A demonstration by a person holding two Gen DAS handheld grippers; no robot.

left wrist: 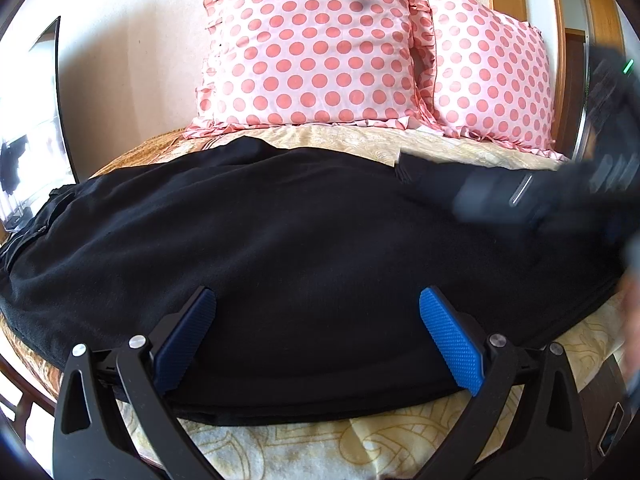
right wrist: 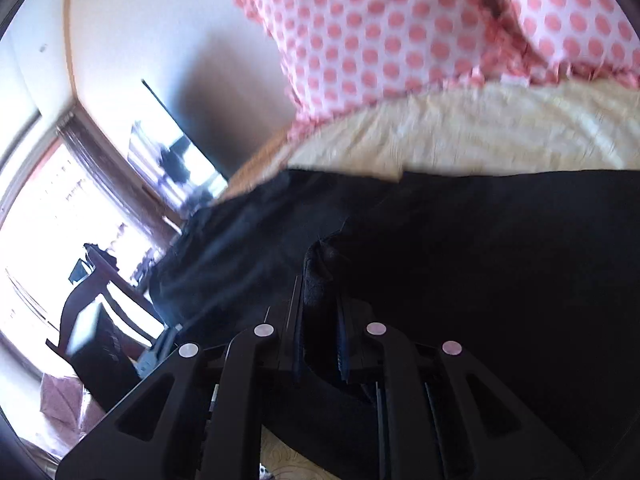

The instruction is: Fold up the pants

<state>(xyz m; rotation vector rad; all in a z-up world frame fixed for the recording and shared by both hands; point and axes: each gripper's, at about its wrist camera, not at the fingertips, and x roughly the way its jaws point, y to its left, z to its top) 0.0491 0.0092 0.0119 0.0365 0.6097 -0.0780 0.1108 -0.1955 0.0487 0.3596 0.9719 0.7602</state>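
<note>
Black pants (left wrist: 280, 248) lie spread across a cream patterned bedspread (left wrist: 304, 452). My left gripper (left wrist: 316, 336) is open, its blue pads (left wrist: 452, 344) resting on the near edge of the pants with cloth between them. My right gripper (right wrist: 320, 300) is shut on a fold of the black pants (right wrist: 480, 280) and holds it raised; this view is blurred. The right gripper also shows in the left wrist view (left wrist: 500, 196), blurred, over the right part of the pants.
Two pink polka-dot pillows (left wrist: 316, 48) stand at the head of the bed against a white wall. A mirror (left wrist: 28, 128) and a bright window (right wrist: 48, 208) with a dark chair (right wrist: 92, 308) are to the left. The bedspread's edge (right wrist: 460, 128) runs behind the pants.
</note>
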